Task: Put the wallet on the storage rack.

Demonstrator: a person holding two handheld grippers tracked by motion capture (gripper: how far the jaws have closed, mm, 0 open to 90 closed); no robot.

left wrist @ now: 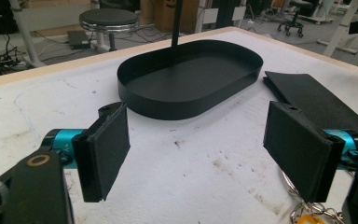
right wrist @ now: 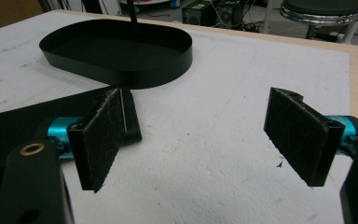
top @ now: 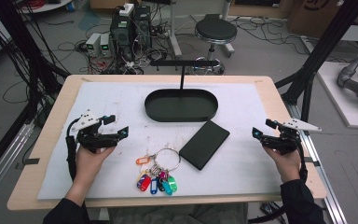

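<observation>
Lying on the white mat a little ahead of the left gripper [top: 111, 132] and off to its right-hand side, the bunch of keys [top: 157, 171] with its coloured tags and big ring was the thing nearest that gripper's jaws, which stood wide apart with nothing between them. The right gripper [top: 262, 130] hovered well apart from the keys, its jaws likewise spread and empty, with the flat black case [top: 204, 144] between it and the ring. Beyond both pairs of jaws sat the black oval tray [top: 181, 106] with its upright stand. Picking up the keys well would probably have meant swinging the left jaws across over the ring itself rather than the loose tags, coming down until the pads straddled the wire, then closing squarely so the bunch hung free. In the left gripper view the keys were cut off at the lower right corner behind the right-hand jaw, so the ring's lie could not be judged there; in the right gripper view the left-hand jaw covered part of the case.
</observation>
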